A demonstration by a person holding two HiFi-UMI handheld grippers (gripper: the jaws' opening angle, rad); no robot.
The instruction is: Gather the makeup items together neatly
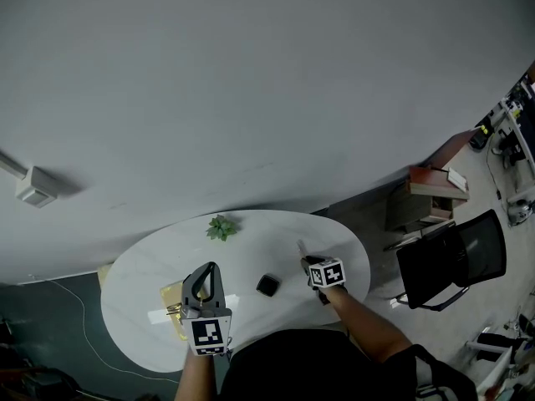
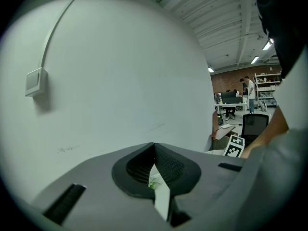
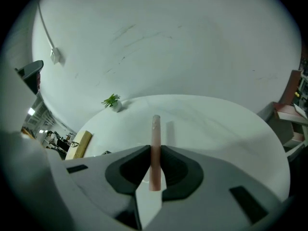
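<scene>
My right gripper (image 3: 155, 150) is shut on a slim pink makeup tube (image 3: 155, 129), which sticks out forward between the jaws, over the white oval table (image 3: 216, 124). In the head view that gripper (image 1: 306, 262) hangs above the table's right part with the tube (image 1: 301, 246) pointing away from me. A small black compact (image 1: 267, 286) lies on the table between the two grippers. My left gripper (image 1: 205, 269) is raised over the table's left part. Its jaws (image 2: 154, 144) touch with nothing between them and point at the wall.
A small potted plant (image 1: 221, 226) stands at the table's far edge. A yellowish flat box with gold items (image 1: 173, 303) lies under the left gripper. A black office chair (image 1: 456, 257) and stacked boxes (image 1: 428, 195) stand to the right of the table.
</scene>
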